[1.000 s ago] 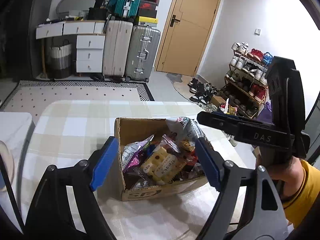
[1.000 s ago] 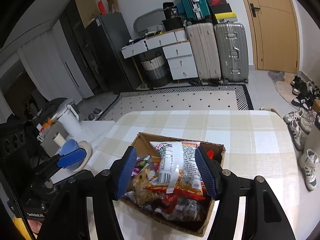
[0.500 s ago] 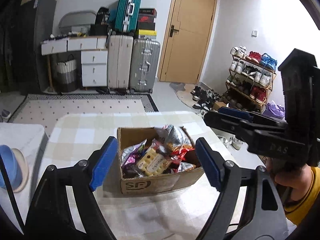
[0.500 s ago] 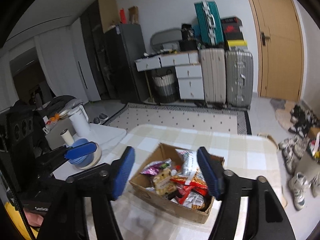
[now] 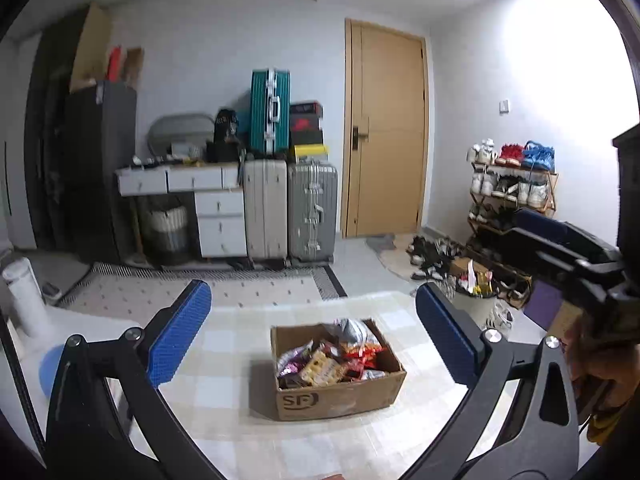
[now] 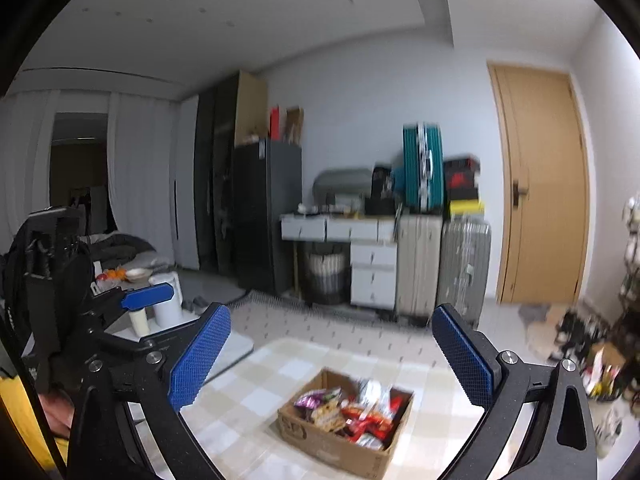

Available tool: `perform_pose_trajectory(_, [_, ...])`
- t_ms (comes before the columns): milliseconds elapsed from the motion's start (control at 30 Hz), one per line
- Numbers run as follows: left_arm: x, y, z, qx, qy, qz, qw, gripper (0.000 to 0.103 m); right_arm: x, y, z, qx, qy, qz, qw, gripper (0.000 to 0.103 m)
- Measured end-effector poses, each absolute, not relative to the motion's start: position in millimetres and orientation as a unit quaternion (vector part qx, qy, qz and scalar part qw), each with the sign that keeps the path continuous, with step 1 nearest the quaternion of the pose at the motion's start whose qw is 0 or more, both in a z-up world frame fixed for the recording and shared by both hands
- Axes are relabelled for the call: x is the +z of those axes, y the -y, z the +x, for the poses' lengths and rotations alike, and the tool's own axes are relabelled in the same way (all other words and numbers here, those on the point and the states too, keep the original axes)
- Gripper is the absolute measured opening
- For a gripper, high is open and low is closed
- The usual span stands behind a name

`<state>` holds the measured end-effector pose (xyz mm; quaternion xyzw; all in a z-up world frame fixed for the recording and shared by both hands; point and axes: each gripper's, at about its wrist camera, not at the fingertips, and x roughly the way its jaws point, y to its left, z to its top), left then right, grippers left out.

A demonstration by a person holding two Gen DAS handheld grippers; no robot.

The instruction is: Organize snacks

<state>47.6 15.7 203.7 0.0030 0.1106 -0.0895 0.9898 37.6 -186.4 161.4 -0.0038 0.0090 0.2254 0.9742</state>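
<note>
Both of my grippers have drawn back and up from the box since a second ago, when they stood close over it; it now shows smaller and farther off in both views, and the jaws of each have just been opening with nothing between them.

Counter [image 5: 224, 364]: checked cloth in cream and white, carrying the box near its middle.

Box [image 5: 340, 394]: brown cardboard, open at the top, resting flat on the counter. It is filled with snack packets [image 5: 328, 360], among them red, purple, silver and yellow wrappers, heaped to about the rim. In the right wrist view the box [image 6: 320, 436] lies low in the picture, between the two blue pads and well beyond them; that view is blurred, so I cannot read the packets.

Left gripper [image 5: 312, 332]: released, jaws spread wide, blue pads clear of the box on either side, nothing grasped. It also shows at the left edge of the right wrist view.

Right gripper [image 6: 332, 356]: released, jaws spread wide, nothing grasped. From the left wrist view it shows at the right edge [image 5: 568, 248], with my hand [image 5: 592, 356] on its handle below.
</note>
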Motion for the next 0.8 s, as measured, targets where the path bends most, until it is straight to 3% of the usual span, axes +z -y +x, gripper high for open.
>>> perform_pose_trajectory(133, [220.2, -23.8, 15.6, -0.075, -0.083, 0.007, 0.994, 0.102, 160.9, 200.8, 5.1, 0.210, 0.029, -0.010, 0.977, 0.102])
perform_pose_trajectory(367, [214.2, -64.8, -25.7, -0.033, -0.033, -0.004, 0.999, 0.102, 110.9, 232.5, -25.9, 0.171, 0.061, -0.027, 0.983, 0.103])
perform_pose_trajectory(567, [160.1, -97.2, -34.5, -0.023, -0.026, -0.021, 0.999, 0.102, 49.1, 274.3, -22.8, 0.112, 0.028, 0.033, 0.993, 0.103])
perform_pose_trajectory(800, [69.5, -104.9, -5.5, -0.014, -0.084, -0.015, 0.996, 0.102, -26.9, 292.3, 6.0, 0.089, -0.036, 0.069, 0.993, 0.103])
